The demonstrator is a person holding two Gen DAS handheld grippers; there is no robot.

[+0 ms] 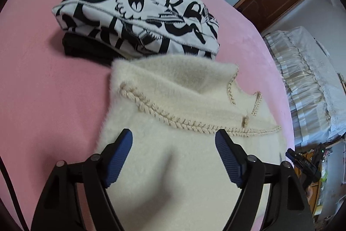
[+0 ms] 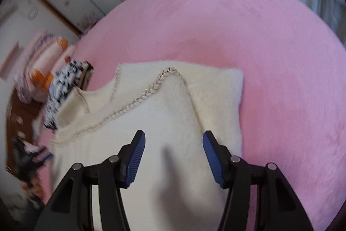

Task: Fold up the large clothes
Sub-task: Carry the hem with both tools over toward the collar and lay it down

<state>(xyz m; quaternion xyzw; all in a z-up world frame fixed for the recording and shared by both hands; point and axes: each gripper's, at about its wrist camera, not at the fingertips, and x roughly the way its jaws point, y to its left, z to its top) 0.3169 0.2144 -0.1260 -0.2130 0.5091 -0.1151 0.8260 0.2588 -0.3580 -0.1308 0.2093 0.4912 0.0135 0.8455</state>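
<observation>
A fluffy cream sweater [image 1: 173, 122] with braided trim lies partly folded on the pink bed [image 1: 43, 90]. It also shows in the right wrist view [image 2: 162, 114], with one side flap folded over. My left gripper [image 1: 174, 135] is open just above the sweater, blue pads apart, holding nothing. My right gripper [image 2: 174, 136] is open above the sweater's near part, also empty. Whether the pads touch the fabric cannot be told.
A folded black-and-white printed garment [image 1: 140, 12] lies on a black one [image 1: 84, 47] just beyond the sweater. It also shows, blurred, in the right wrist view [image 2: 62, 88]. A second bed [image 1: 307, 83] stands to the right, and pillows [image 2: 36, 70] at the bed's head.
</observation>
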